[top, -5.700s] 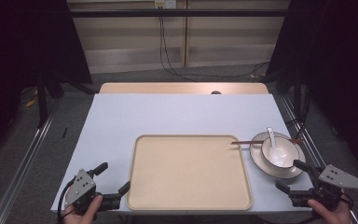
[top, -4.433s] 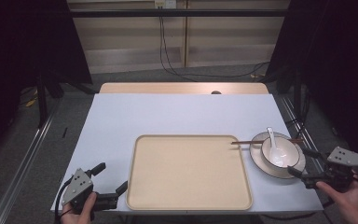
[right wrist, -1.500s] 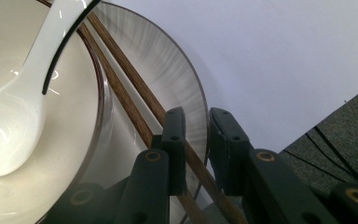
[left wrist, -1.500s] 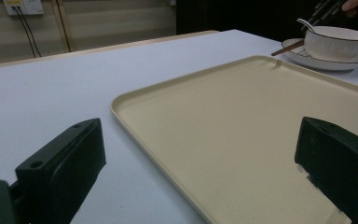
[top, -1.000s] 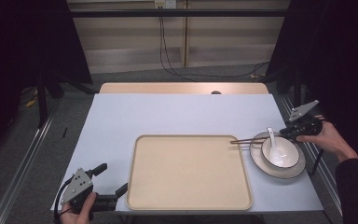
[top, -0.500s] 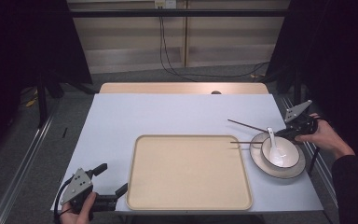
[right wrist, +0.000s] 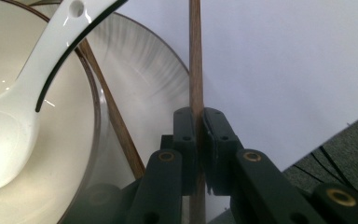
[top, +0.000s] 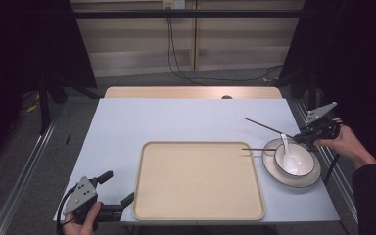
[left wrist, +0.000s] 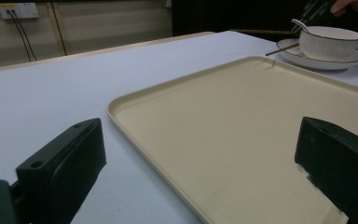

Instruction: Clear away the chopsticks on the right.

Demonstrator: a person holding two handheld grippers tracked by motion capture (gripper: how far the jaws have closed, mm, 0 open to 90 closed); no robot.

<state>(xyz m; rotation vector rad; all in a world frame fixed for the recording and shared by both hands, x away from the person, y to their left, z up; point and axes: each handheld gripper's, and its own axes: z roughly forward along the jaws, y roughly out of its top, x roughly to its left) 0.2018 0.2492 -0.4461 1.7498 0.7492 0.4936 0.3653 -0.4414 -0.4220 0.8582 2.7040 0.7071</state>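
This looks like a recording lab or studio rather than a home. Black curtains (top: 27,58) hang at the left and right of the frame, cables (top: 176,58) trail down the pale back wall from a socket (top: 172,4) at top centre, and the white-covered tabletop (top: 176,122) stands on bare grey floor (top: 34,161).

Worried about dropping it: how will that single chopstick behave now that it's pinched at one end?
The chopstick looks stiff, thin wood, so it probably won't bend. Clamped near one end by the right gripper, it may pivot or droop. Smooth and round, it would likely roll if released onto the table.

Chopstick (right wrist: 195,56) brown wood, matt; bowl (top: 294,160), spoon (right wrist: 23,116) glossy white ceramic; tray (left wrist: 242,130) smooth matt beige plastic.
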